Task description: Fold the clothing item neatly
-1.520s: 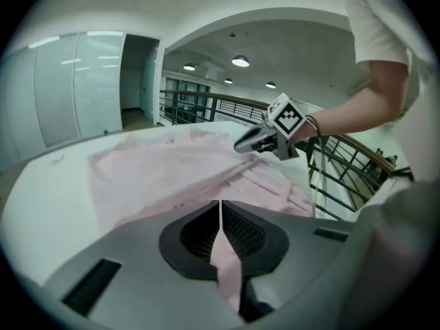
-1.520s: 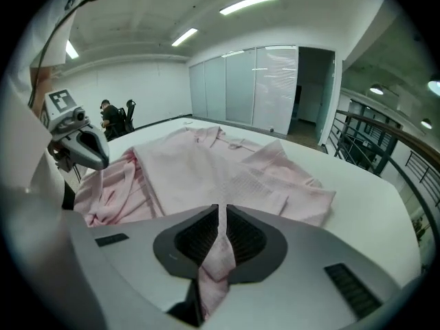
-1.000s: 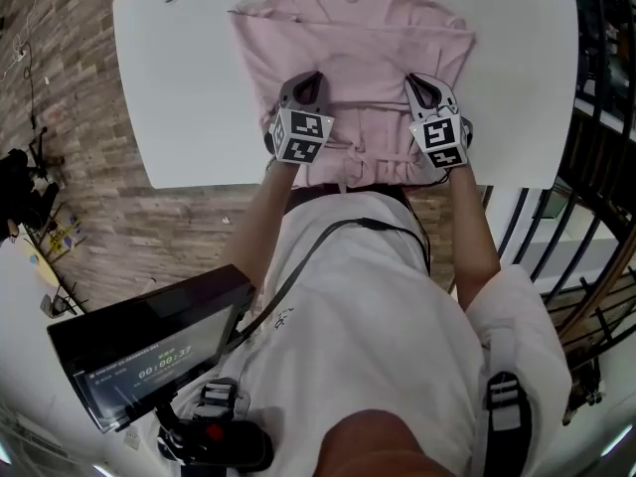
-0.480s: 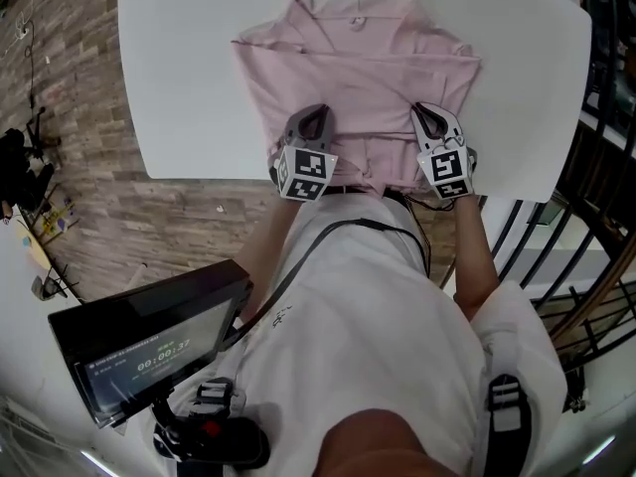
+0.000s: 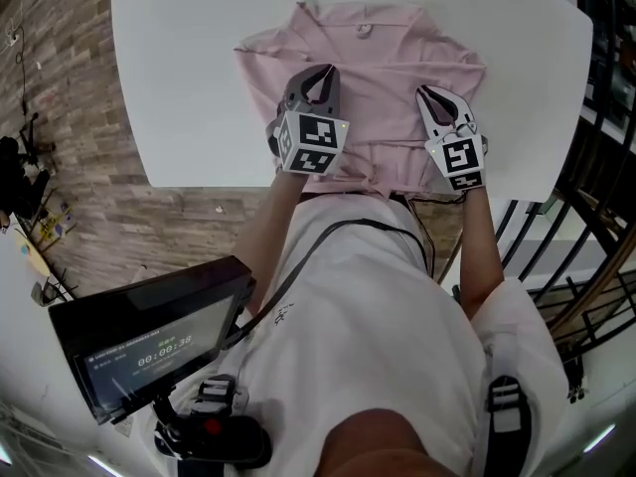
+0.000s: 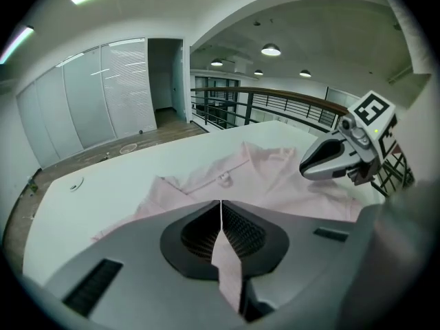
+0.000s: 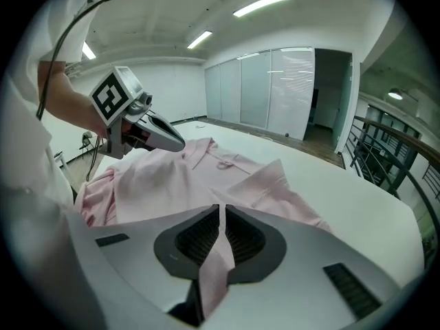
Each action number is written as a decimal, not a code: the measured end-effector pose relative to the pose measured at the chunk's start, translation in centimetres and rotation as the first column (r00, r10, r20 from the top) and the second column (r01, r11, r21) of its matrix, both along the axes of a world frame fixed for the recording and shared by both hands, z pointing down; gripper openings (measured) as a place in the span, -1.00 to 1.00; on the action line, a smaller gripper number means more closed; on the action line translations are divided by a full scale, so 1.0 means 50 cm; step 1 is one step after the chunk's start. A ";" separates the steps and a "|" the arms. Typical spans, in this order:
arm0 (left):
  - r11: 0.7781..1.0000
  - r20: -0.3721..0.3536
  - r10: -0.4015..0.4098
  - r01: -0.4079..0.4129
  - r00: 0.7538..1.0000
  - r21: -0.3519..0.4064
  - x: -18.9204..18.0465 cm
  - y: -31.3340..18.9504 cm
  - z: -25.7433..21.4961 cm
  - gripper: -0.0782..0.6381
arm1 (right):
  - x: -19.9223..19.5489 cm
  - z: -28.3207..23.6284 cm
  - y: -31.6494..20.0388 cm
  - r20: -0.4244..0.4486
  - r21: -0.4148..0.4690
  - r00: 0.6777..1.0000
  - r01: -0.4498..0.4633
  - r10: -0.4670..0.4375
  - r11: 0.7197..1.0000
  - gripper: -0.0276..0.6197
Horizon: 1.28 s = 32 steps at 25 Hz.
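Both claws were closed, and each one gripped a thin fold of the pink shirt (image 5: 373, 78) between its jaws. The left claw (image 5: 319, 74) had its jaws pressed fully together on a strip of pink cloth (image 6: 230, 270). The right claw (image 7: 220, 215) held a similar strip, with its jaws only very slightly apart because of the cloth between them. The shirt lay on the white table (image 5: 179, 97), with the collar (image 5: 338, 13) at the far side and the lower part at the near edge, just in front of the person.

Compared with half a second earlier, both claws stood farther from the near edge of the table and more over the middle of the shirt. The left claw also seemed a little ahead of the right one. The grip itself had not changed: the cloth stayed pinched in both claws.

This probably meant that the lower part of the shirt was being carried toward the collar, to fold the shirt in half. The fold was not yet finished. Some cloth was still bunched at the near edge of the table, and the claws had not laid down what they held. The two claws would likely need to go forward evenly, or the folded edge could come out crooked.
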State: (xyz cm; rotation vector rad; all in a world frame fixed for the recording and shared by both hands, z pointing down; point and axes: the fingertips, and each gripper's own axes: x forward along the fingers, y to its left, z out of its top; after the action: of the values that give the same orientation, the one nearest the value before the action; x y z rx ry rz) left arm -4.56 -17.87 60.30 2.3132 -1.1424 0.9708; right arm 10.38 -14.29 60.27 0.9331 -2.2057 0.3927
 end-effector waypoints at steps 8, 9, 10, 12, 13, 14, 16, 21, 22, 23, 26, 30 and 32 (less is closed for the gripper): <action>1.000 -0.044 0.022 -0.022 0.999 0.002 0.074 -0.041 -0.006 -0.77 | 0.058 -0.045 -0.070 -0.036 0.069 0.995 -0.092 0.095 0.993 -0.82; 1.000 -0.049 0.022 -0.022 0.999 0.003 0.062 -0.047 0.000 -0.77 | 0.054 -0.041 -0.079 -0.040 0.070 0.993 -0.104 0.107 0.992 -0.82; 1.000 -0.055 0.022 -0.022 0.998 0.007 0.050 -0.053 0.004 -0.77 | 0.051 -0.037 -0.086 -0.044 0.072 0.992 -0.116 0.119 0.991 -0.82; 0.999 -0.069 0.026 -0.024 0.997 0.024 0.062 -0.060 -0.014 -0.77 | 0.078 -0.049 -0.092 -0.053 0.085 0.989 -0.134 0.139 0.987 -0.82; 0.999 -0.078 0.031 -0.028 0.997 0.034 0.089 -0.059 -0.035 -0.77 | 0.109 -0.066 -0.090 -0.059 0.093 0.988 -0.139 0.145 0.986 -0.82; 0.999 -0.086 0.037 -0.034 0.996 0.041 0.119 -0.058 -0.053 -0.77 | 0.139 -0.083 -0.088 -0.064 0.098 0.987 -0.141 0.148 0.985 -0.82; 0.998 -0.096 0.049 -0.045 0.994 0.040 0.144 -0.060 -0.057 -0.75 | 0.160 -0.089 -0.094 -0.075 0.095 0.987 -0.136 0.144 0.986 -0.82; 0.998 -0.087 0.050 -0.047 0.995 0.043 0.037 -0.106 0.018 -0.75 | 0.065 -0.006 -0.148 -0.063 0.084 0.985 -0.156 0.161 0.984 -0.82; 0.998 -0.080 0.042 -0.038 0.996 0.056 0.031 -0.112 0.013 -0.74 | 0.070 -0.007 -0.154 -0.054 0.086 0.985 -0.161 0.166 0.983 -0.82; 0.997 -0.072 0.033 -0.028 0.997 0.070 0.030 -0.117 0.004 -0.68 | 0.081 -0.011 -0.160 -0.046 0.089 0.984 -0.165 0.169 0.982 -0.82; 0.996 -0.048 0.003 0.002 0.999 0.095 0.015 -0.136 -0.011 -0.49 | 0.100 -0.020 -0.182 -0.029 0.094 0.986 -0.164 0.167 0.982 -0.80; 0.997 -0.039 -0.053 0.055 0.998 0.057 -0.033 -0.173 0.012 -0.40 | 0.088 -0.009 -0.222 -0.026 0.088 0.990 -0.139 0.142 0.986 -0.63; 0.996 -0.040 -0.074 0.075 0.996 0.040 -0.046 -0.184 0.019 -0.40 | 0.085 -0.002 -0.232 -0.035 0.076 0.991 -0.127 0.130 0.989 -0.53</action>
State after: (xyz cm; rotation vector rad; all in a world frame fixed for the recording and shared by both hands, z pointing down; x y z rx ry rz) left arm -6.88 -27.06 61.24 2.2935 -1.2346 0.8794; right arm 14.64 -25.87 60.16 1.1176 -2.1427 0.3510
